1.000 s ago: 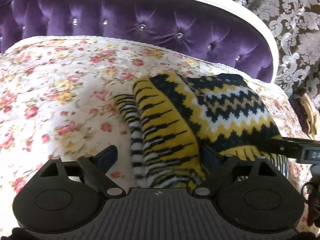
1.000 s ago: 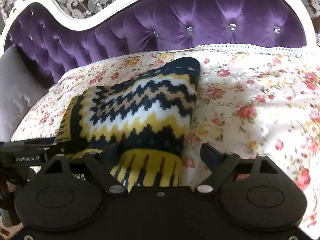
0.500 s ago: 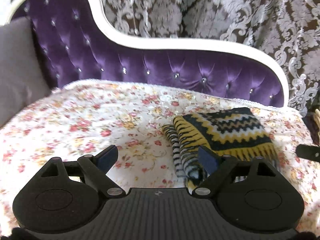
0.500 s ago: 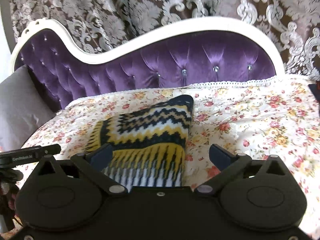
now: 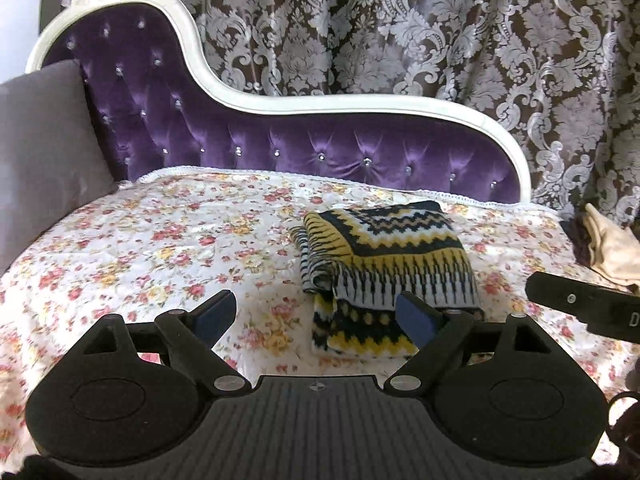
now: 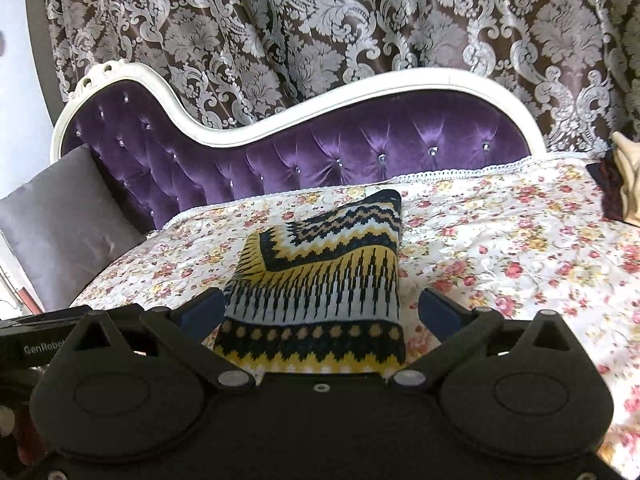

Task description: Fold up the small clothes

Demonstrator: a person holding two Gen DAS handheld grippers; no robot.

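Flowery cloth [image 5: 160, 248] covers the seat of a purple couch [image 5: 320, 152] with a white curvy rim, and a shiny patterned curtain [image 5: 400, 28] hangs behind it. At 9 o'clock in both views sits a grey pillow [image 5: 44, 144].

On the cloth lies the knitted sweater [image 5: 384, 264], yellow, black and white with zigzag stripes. It is folded into a thick, neat block. In the left wrist view it sits a bit toward 3 o'clock from the middle; in the right wrist view it is right in the middle.

The left gripper [image 5: 316, 316] is wide open and holds nothing. The right gripper [image 6: 320, 312] is wide open too, with nothing pinched. The sweater's near edge shows between its fingers, but the pads do not look like they press it.

The sweater looks soft, floppy and light. It will likely bend and sag if picked up by one corner, and the folds could fall open. Its fuzzy knit should not slip much. A good place to hold is probably the thick folded edge on the near side, with both sides lifted together. At 3 o'clock some tan and dark clothes [image 5: 604, 244] wait near the couch end, maybe next to fold.
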